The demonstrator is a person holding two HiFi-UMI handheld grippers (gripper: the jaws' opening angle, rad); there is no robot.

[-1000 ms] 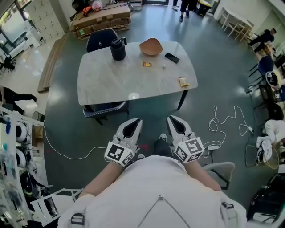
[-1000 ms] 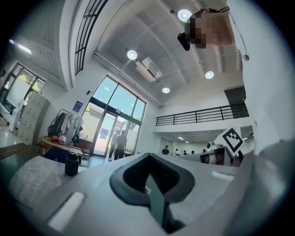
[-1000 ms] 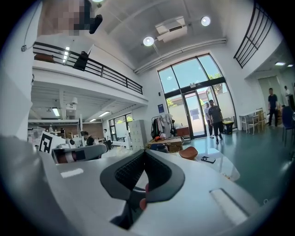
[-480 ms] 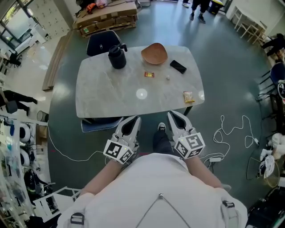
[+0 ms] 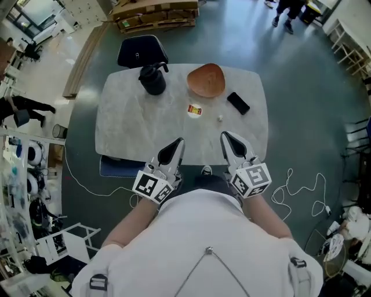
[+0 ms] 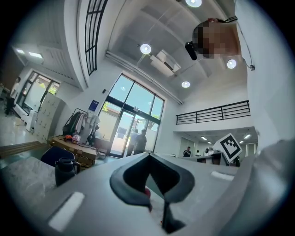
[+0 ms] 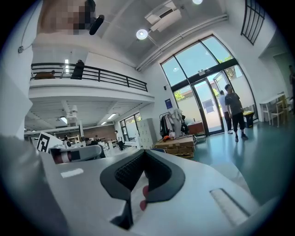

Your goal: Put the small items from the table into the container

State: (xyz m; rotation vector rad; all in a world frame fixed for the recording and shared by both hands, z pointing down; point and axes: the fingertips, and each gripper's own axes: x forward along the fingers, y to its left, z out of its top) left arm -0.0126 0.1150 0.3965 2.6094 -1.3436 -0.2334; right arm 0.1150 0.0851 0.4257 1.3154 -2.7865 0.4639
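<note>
On the marble table (image 5: pixel 127 125) stand a wooden bowl (image 5: pixel 206 80) and a black jug (image 5: pixel 152 79) at the far side. A small red-and-yellow packet (image 5: pixel 195 110), a tiny white item (image 5: pixel 220 118) and a black phone (image 5: pixel 238 103) lie near the bowl. My left gripper (image 5: pixel 177 145) and right gripper (image 5: pixel 227 138) are side by side over the table's near edge, both shut with nothing in them. The left gripper view shows its jaws (image 6: pixel 150 159) closed and the jug (image 6: pixel 64 169) at the left. The right gripper (image 7: pixel 144 154) points level toward the glass doors.
A dark chair (image 5: pixel 142 51) stands behind the table, another seat (image 5: pixel 119 167) under its near left edge. White cables (image 5: pixel 301 185) trail on the floor at right. Stacked pallets (image 5: pixel 156 14) and shelving (image 5: pixel 23 191) line the room. People stand at the far doors (image 7: pixel 233 110).
The table has come much closer. Both grippers, earlier over the floor short of it, now reach over its near edge. A packet earlier seen near the right edge is no longer in view.
</note>
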